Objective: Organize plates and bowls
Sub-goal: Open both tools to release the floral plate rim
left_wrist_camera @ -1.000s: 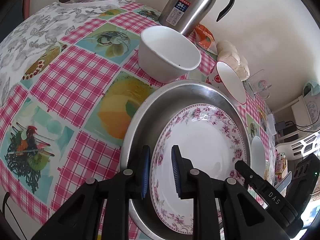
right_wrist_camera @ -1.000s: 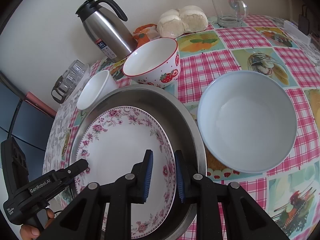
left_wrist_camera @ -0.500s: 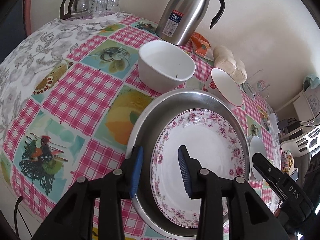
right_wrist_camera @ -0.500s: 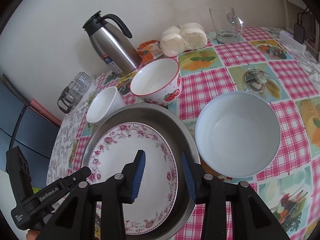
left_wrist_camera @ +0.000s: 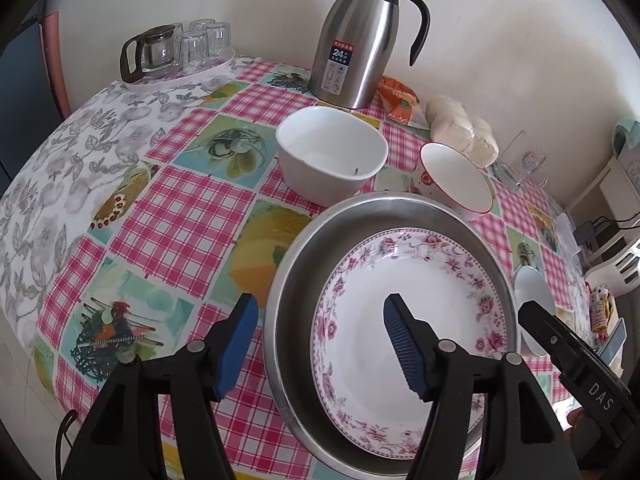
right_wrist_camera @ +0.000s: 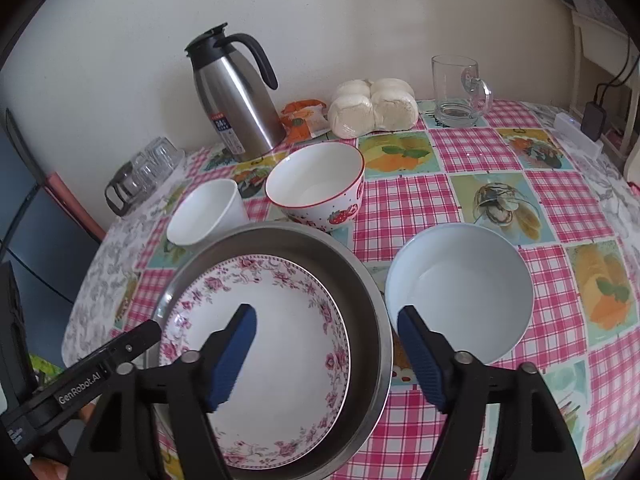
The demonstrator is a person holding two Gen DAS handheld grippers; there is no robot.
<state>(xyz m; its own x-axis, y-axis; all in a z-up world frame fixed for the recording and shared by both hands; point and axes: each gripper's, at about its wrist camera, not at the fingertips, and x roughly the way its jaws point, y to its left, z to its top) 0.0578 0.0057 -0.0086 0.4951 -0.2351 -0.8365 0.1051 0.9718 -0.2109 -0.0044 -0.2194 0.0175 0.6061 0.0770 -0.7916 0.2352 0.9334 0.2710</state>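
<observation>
Blue ribbed pads [left_wrist_camera: 236, 344] on my left gripper [left_wrist_camera: 320, 344] stand well apart, and its jaws have just been opening; nothing is clamped between them. One pad hangs over the checked tablecloth [left_wrist_camera: 188, 216], the other over the floral plate [left_wrist_camera: 404, 320], with the near rim of the steel basin [left_wrist_camera: 288, 280] in the gap below them and untouched. My right gripper [right_wrist_camera: 326, 350] is in the same condition: jaws parted, just been opening, pads gripping nothing. Its inner pad hangs over the floral plate [right_wrist_camera: 280, 320]; its outer pad hangs over the near edge of the large white bowl [right_wrist_camera: 460, 292].

Floral plate lies flat inside the steel basin [right_wrist_camera: 360, 280], shifted toward the left gripper's side of it. The basin sits on the tablecloth [right_wrist_camera: 404, 204]. Large white bowl stands upright just beside the basin on my right, a narrow strip of cloth between them.

Behind the basin, a small white bowl [right_wrist_camera: 206, 212] and a strawberry bowl [right_wrist_camera: 316, 188] with a red rim stand close together, both near the basin's far edge. From the left wrist view the small white bowl [left_wrist_camera: 332, 152] shows a dark speck inside.

Further back, a steel thermos jug [right_wrist_camera: 236, 100] with a black handle stands by the wall. Beside it lie an orange packet [right_wrist_camera: 302, 118] and a bag of white buns [right_wrist_camera: 372, 106]. A glass mug [right_wrist_camera: 456, 88] stands past the buns. A tray of glasses [left_wrist_camera: 180, 48] with a glass pot sits at the far left corner.
</observation>
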